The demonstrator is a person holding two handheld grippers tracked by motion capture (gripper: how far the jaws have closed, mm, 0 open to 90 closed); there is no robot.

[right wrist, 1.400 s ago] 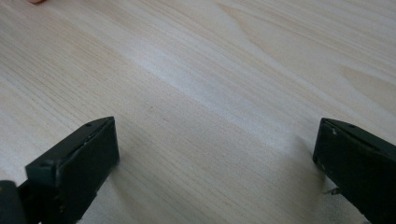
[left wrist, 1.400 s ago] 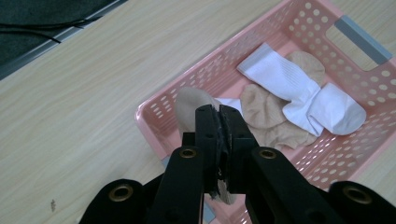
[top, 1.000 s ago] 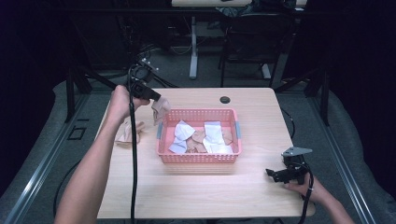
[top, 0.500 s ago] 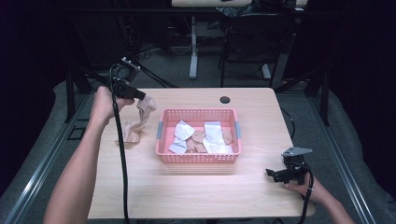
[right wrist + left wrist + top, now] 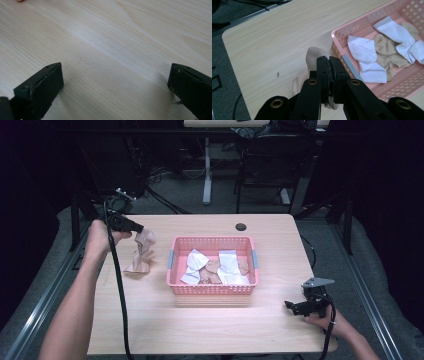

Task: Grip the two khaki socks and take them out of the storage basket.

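At 5 o'clock on the light wood-grain table [image 5: 210,330]: right gripper [image 5: 295,307]. Sat low near the front edge with jaws spread wide over bare board and nothing between them. Showed no change of place against the two earlier pictures.

At table centre: pink perforated plastic basket [image 5: 212,289]. Held a loose pile of white and beige socks [image 5: 227,265]. Had not shifted.

At 9 to 10 o'clock, near the basket's left wall: left gripper [image 5: 136,228]. Was pinched fully together on the upper end of a limp beige fabric sock [image 5: 142,251]. One second earlier, stood close over the basket's left wall with the sock just beside it. Since then, swung outward toward 9 o'clock. Now let the sock hang from the jaws with its lower end crumpled on the table, apart from the basket.

Judged meaning: one sock taken out of the basket and partway through being laid on the open board, with release not yet made. Probable next step: lowering, then opening of the jaws. Remaining socks probably to be handled likewise.

At 12 o'clock, near the far edge: small black round grommet [image 5: 241,226]. Lay untouched.
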